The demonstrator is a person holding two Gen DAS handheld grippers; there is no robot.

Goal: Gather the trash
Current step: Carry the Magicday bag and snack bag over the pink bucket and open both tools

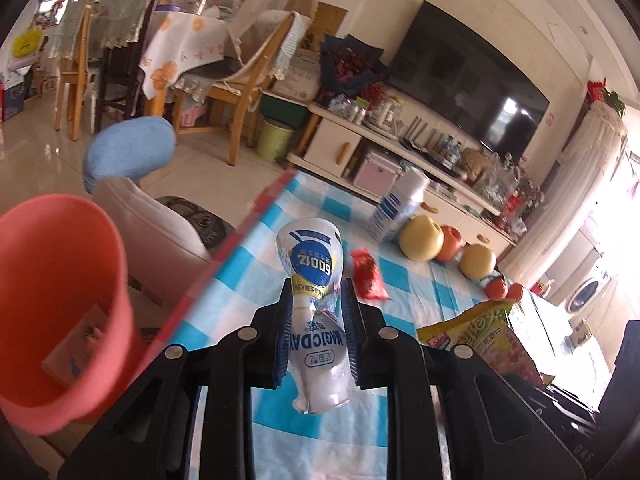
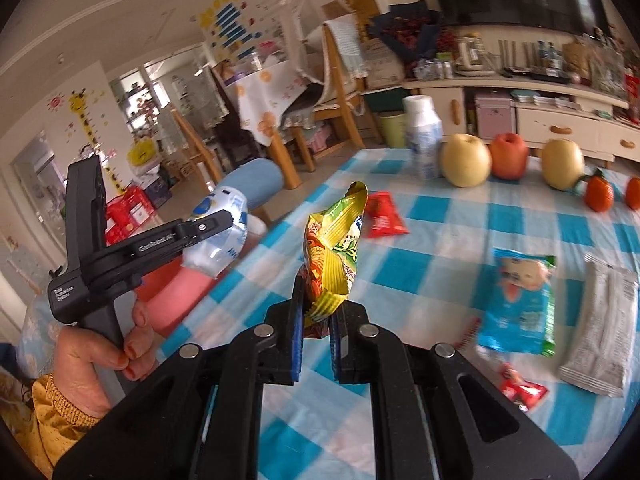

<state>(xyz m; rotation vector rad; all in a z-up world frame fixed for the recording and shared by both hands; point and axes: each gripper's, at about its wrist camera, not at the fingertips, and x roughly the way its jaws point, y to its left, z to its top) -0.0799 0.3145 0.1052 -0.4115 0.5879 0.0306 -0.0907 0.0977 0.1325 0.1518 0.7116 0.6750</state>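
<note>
While both hang above the checked tablecloth [image 2: 440, 240], left gripper [image 1: 316, 300] clamps a white yogurt bottle [image 1: 316, 264]. Right gripper [image 2: 318, 304] pinches a yellow snack bag [image 2: 334, 252]. Red bin [image 1: 52, 300] sits beside the cloth's edge.

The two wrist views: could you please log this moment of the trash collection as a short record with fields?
left gripper: shut on the crushed white bottle, held above the table edge
right gripper: shut on the yellow-green snack bag, lifted off the table
bin: pink bucket beside the table, below the left gripper
table: blue-and-white checked cloth
trash left on the table: red packet, blue packet, grey wrapper, small red wrapper
not trash: fruit and upright white bottle at the far side
</note>
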